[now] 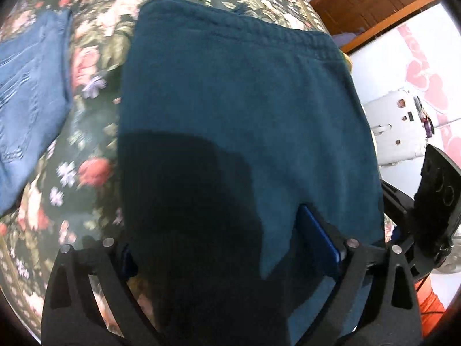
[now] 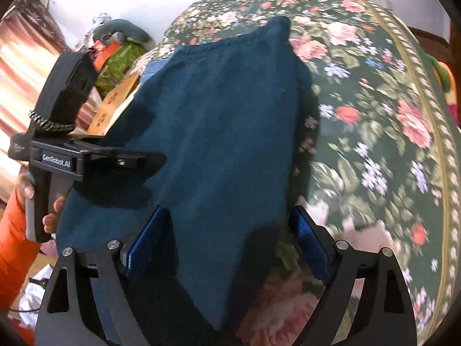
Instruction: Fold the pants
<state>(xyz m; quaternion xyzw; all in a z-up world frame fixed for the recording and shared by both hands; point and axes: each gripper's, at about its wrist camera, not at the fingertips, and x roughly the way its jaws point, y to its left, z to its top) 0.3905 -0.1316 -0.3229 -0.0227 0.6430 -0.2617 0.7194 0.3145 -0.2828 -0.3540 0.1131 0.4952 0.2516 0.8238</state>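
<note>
Setting: a bed under a dark green floral bedspread (image 2: 374,121) is filling both views; a white wall and a brown door are showing at the upper right of the left wrist view.

Item, task thing: teal pants (image 1: 230,109) are lying across the bedspread, waistband toward the top of the left view, fabric running down between the fingers of both tools.

Item, left claw (image 1: 230,259): you are holding it spread wide, pants cloth draped between the fingers; one blue pad is showing at lower right, the other mostly hidden. It is gripping nothing that can be seen.

Item, right claw (image 2: 227,245): also spread wide, straddling a hanging point of teal cloth at bottom centre, pads apart from it.

Item, bystander: blue jeans (image 1: 26,109) are lying at the left edge of the left view.

Hazards, as judged:
- Closing on one layer only is likely leaving the lower layer behind, skewing the fold.
- With both claws this near each other, you are risking a knock.
- Pulling unevenly is apt to drag the bedspread or bunch the waistband.
</note>
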